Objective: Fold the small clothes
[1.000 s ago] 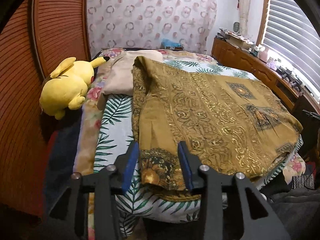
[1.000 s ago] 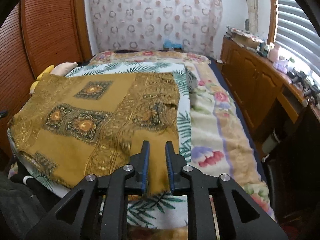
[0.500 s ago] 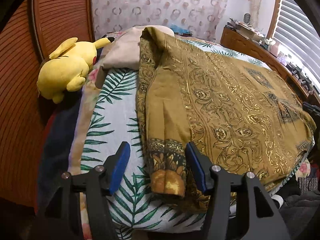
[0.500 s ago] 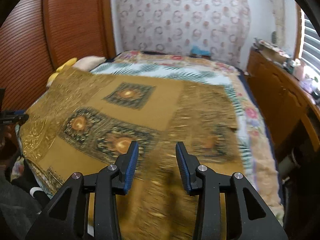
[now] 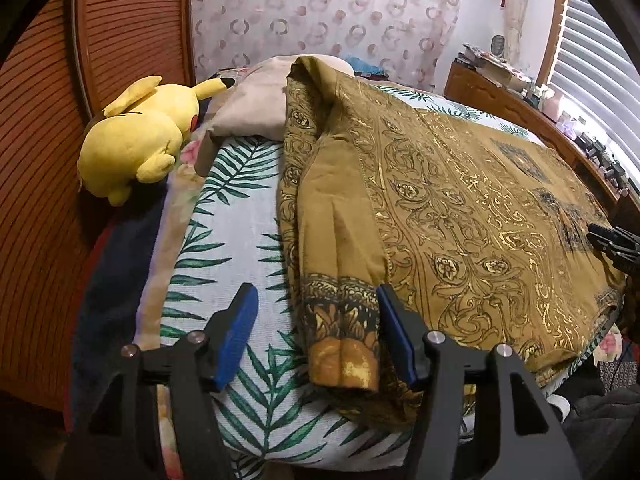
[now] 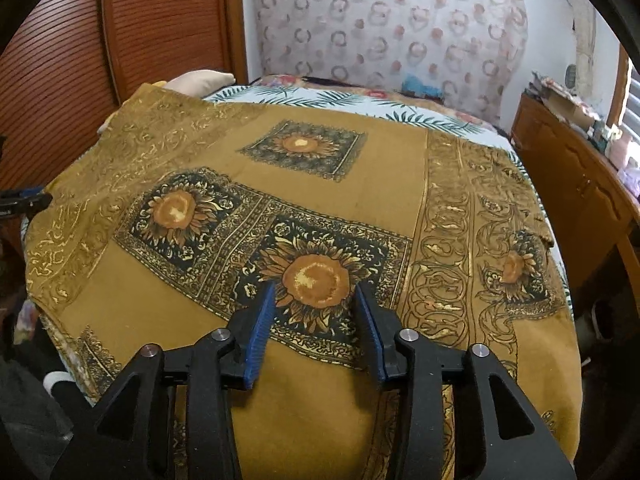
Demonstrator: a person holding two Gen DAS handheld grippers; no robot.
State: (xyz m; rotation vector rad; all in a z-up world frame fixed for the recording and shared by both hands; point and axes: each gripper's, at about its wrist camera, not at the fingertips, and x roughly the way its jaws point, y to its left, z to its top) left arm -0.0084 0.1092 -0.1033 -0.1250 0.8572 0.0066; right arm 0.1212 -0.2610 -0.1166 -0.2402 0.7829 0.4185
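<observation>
A mustard-gold patterned garment (image 5: 460,208) with sunflower squares lies spread flat on the bed; it also fills the right wrist view (image 6: 312,208). My left gripper (image 5: 316,332) is open, its blue pads either side of the garment's folded near-left corner, not holding it. My right gripper (image 6: 314,324) is open and empty, hovering above a sunflower motif near the garment's front edge. The right gripper's tip (image 5: 612,244) shows at the right edge of the left wrist view.
The bed has a palm-leaf sheet (image 5: 232,216). A yellow plush toy (image 5: 136,140) and a beige pillow (image 5: 256,108) lie at the left by the wooden wardrobe (image 5: 48,160). A wooden dresser (image 6: 576,184) runs along the right.
Both grippers opened wider. The right gripper let go of the garment's right corner and moved left over its middle. The left gripper shifted left of the garment's near corner.
</observation>
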